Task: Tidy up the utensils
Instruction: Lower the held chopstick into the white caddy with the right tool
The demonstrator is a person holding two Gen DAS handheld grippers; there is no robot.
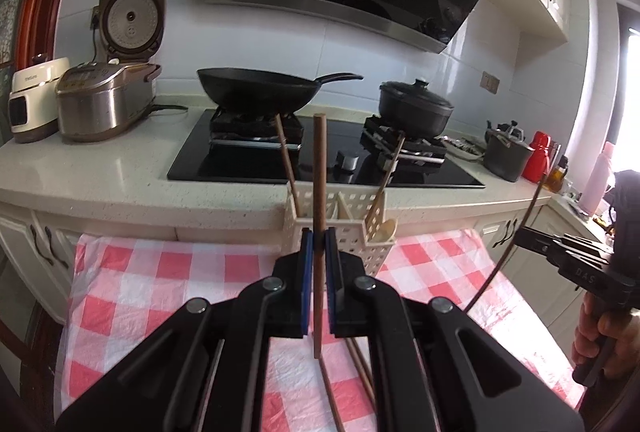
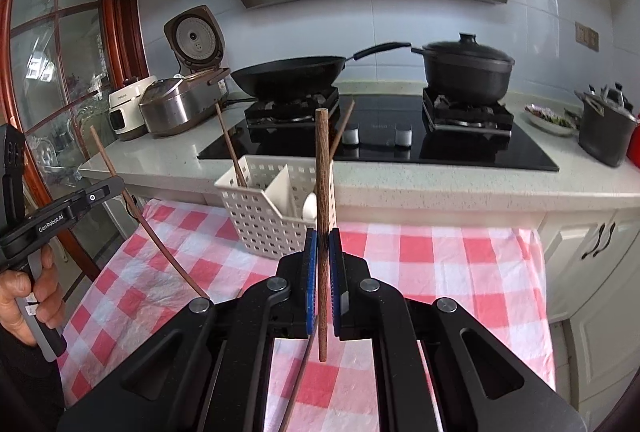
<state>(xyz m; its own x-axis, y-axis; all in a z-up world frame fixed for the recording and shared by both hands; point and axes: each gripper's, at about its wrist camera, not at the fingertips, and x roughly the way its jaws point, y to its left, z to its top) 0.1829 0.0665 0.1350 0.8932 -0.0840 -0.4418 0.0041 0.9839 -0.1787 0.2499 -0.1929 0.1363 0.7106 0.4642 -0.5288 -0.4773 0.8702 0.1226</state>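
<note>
While a white perforated utensil basket stands on the red-and-white checked tablecloth just below the countertop's edge, each gripper pinches one brown wooden chopstick upright between its blue pads. In the left wrist view, the left gripper sits at lower centre, its pads pressed together on the left chopstick, whose top rises in front of the black glass hob and whose lower end hangs free above the cloth. The same basket shows just behind the fingertips there, with a divider, a slotted wooden spatula leaning in its right compartment beside a pale spoon, and a thin stick leaning at its left end. More chopsticks lie on the cloth below the gripper. At the right edge of that frame, a hand holds the other tool.

In the right wrist view, the right gripper likewise clamps the right chopstick, nearly vertical, just to the right of the basket. At the left edge, a hand grips the left tool.

On the countertop behind, a black wok and a lidded black pot sit on the burners, and a rice cooker with its lid raised stands in the upper left.
</note>
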